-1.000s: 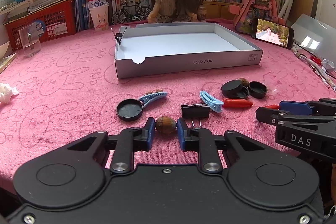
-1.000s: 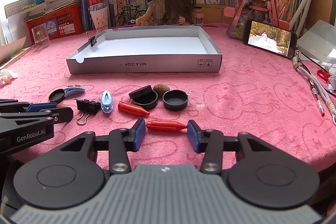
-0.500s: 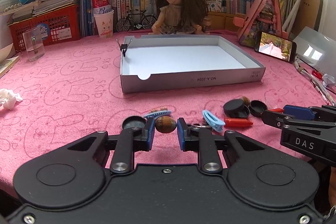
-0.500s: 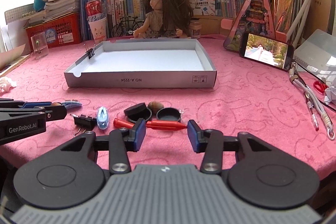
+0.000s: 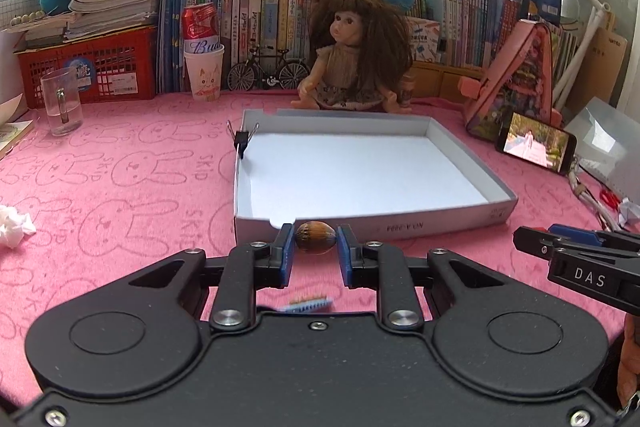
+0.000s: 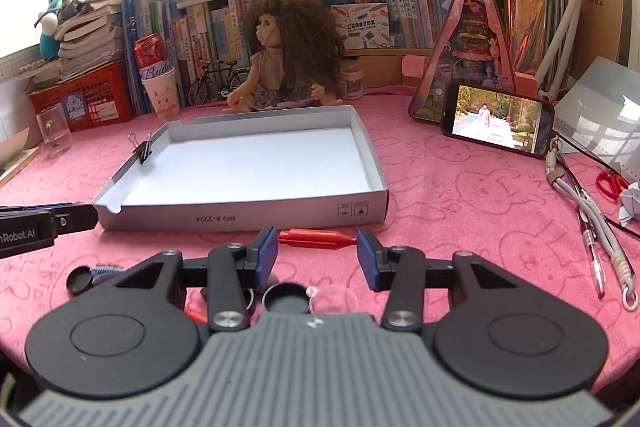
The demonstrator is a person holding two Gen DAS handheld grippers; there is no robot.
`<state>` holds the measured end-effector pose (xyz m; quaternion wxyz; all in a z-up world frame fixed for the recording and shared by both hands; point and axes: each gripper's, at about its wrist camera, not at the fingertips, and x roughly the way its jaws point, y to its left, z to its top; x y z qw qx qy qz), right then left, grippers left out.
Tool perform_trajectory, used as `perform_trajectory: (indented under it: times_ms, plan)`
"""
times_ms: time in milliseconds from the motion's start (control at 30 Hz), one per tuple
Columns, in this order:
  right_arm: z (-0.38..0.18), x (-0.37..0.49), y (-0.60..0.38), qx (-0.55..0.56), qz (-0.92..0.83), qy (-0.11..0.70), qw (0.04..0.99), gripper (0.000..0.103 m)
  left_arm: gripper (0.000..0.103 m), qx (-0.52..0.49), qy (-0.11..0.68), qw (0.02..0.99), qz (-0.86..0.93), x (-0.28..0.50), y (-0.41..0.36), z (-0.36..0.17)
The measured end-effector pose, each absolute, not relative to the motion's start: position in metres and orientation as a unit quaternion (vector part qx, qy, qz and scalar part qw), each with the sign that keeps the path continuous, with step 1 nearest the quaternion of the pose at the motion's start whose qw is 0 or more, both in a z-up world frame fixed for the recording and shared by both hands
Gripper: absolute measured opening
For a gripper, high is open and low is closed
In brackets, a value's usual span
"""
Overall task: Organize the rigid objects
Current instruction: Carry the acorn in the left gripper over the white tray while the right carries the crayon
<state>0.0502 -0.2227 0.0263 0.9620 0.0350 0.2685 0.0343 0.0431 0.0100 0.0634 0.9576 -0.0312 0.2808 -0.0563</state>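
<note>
Lifting both loads off the desk [image 5: 120, 187], you now hold the nut [image 5: 315, 237] clamped in your left gripper [image 5: 314, 247] and the red cap [image 6: 316, 238] clamped in your right gripper [image 6: 317, 253], both closer to the white tray [image 5: 460, 225] than a second ago.

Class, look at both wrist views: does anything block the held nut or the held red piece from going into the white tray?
Only the tray near wall lies ahead of the nut and the red piece; the tray floor is bare.
</note>
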Motion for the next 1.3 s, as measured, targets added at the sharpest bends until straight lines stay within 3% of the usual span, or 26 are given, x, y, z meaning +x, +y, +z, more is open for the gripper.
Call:
perform_trajectory:
  times_ms: [500, 1300]
  plan:
    - [0.041, 0.116, -0.229, 0.040, 0.043, 0.268, 0.962, 0.049, 0.021, -0.038, 0.282, 0.957, -0.052, 0.126, 0.003, 0.077]
    - [0.005, 0.195, -0.207, 0.019, 0.059, 0.352, 0.934, 0.049, 0.021, -0.041, 0.375, 0.926, -0.030, 0.210, -0.014, 0.022]
